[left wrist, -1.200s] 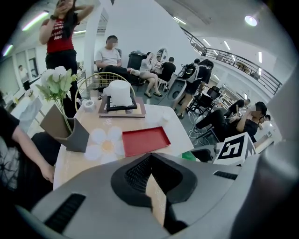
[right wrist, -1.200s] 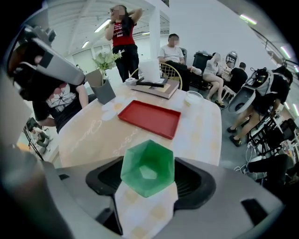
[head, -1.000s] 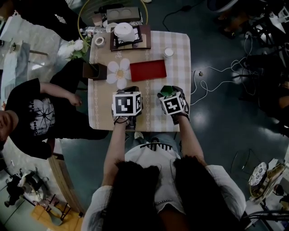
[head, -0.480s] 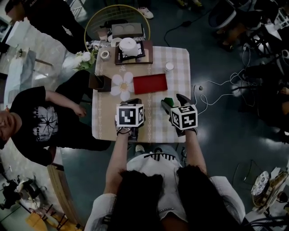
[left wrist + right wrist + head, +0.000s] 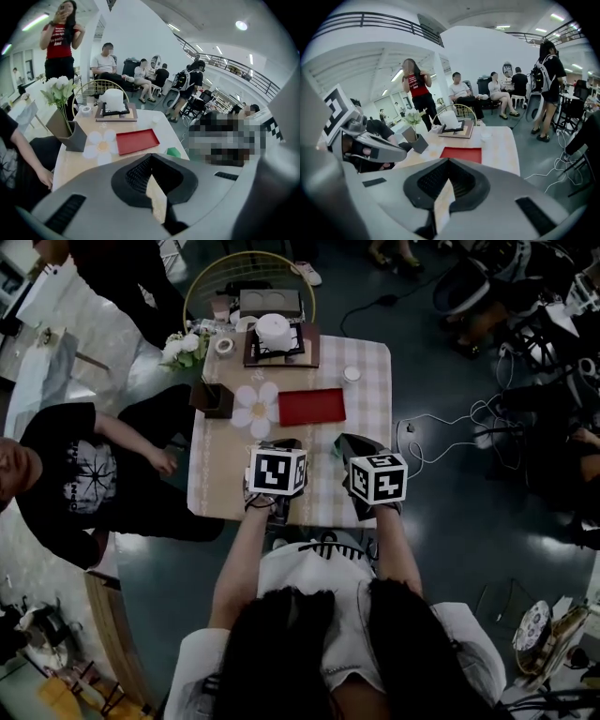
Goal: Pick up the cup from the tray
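A small white cup (image 5: 351, 374) stands on the checked tablecloth, right of and beyond the flat red tray (image 5: 312, 407), which has nothing on it. The same cup (image 5: 486, 135) and red tray (image 5: 462, 153) lie ahead in the right gripper view. A larger white vessel (image 5: 273, 330) sits on a dark wooden tray (image 5: 305, 345) at the table's far end. My left gripper (image 5: 277, 445) and right gripper (image 5: 352, 442) hover over the near half of the table, well short of both trays. Both are shut with nothing between the jaws. The left gripper (image 5: 361, 140) shows at the left in the right gripper view.
A white flower-shaped mat (image 5: 256, 409) lies left of the red tray, beside a brown box (image 5: 214, 397) holding white flowers. A tape roll (image 5: 224, 346) sits at the far left. A small green piece (image 5: 174, 152) lies near the table's right edge. A seated person (image 5: 66, 474) is at the left; cables (image 5: 441, 427) run across the floor at the right.
The right gripper's jaws, open half a second ago, have come together on nothing. The left gripper has stayed where it was.
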`<action>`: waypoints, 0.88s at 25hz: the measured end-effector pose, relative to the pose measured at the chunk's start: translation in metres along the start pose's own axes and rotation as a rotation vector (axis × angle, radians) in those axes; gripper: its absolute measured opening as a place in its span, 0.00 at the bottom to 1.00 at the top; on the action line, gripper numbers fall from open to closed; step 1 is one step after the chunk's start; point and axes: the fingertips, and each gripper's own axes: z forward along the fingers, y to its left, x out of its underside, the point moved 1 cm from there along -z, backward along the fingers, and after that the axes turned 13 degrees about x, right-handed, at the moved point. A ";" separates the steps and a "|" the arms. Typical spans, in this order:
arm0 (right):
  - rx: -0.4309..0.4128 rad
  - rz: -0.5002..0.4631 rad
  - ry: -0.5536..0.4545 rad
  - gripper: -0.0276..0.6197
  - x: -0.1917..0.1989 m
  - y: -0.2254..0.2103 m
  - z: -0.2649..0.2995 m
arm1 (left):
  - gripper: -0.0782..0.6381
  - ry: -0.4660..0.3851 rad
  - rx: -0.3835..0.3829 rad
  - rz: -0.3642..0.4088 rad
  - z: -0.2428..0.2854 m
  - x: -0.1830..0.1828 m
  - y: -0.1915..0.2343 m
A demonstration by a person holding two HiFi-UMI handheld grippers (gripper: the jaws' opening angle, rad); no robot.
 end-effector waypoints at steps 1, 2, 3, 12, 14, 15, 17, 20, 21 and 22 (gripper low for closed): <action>0.004 0.004 0.000 0.06 -0.001 0.000 -0.001 | 0.12 0.002 -0.001 0.004 -0.001 0.002 -0.001; 0.015 0.006 0.001 0.06 -0.001 0.000 -0.001 | 0.12 0.002 -0.002 0.006 -0.001 0.003 -0.002; 0.031 0.005 0.003 0.06 -0.002 -0.002 -0.002 | 0.12 0.001 -0.001 0.005 -0.002 0.005 -0.003; 0.114 -0.056 0.031 0.06 0.005 -0.005 0.001 | 0.12 -0.007 0.017 -0.024 -0.004 0.013 -0.004; 0.120 -0.074 0.034 0.06 0.005 -0.004 0.001 | 0.12 -0.009 0.019 -0.024 -0.004 0.012 -0.005; 0.122 -0.082 0.035 0.06 0.005 -0.004 0.002 | 0.12 -0.014 0.022 -0.027 -0.005 0.012 -0.005; 0.122 -0.089 0.037 0.06 0.005 -0.002 0.001 | 0.12 -0.024 0.029 -0.034 -0.008 0.010 -0.006; 0.120 -0.094 0.027 0.06 0.002 0.001 0.000 | 0.12 -0.024 0.023 -0.031 -0.011 0.009 -0.004; 0.119 -0.096 0.014 0.06 0.000 0.001 0.000 | 0.12 -0.024 0.018 -0.026 -0.011 0.009 -0.003; 0.120 -0.100 0.001 0.06 -0.002 0.002 0.000 | 0.12 -0.026 0.013 -0.020 -0.011 0.007 -0.001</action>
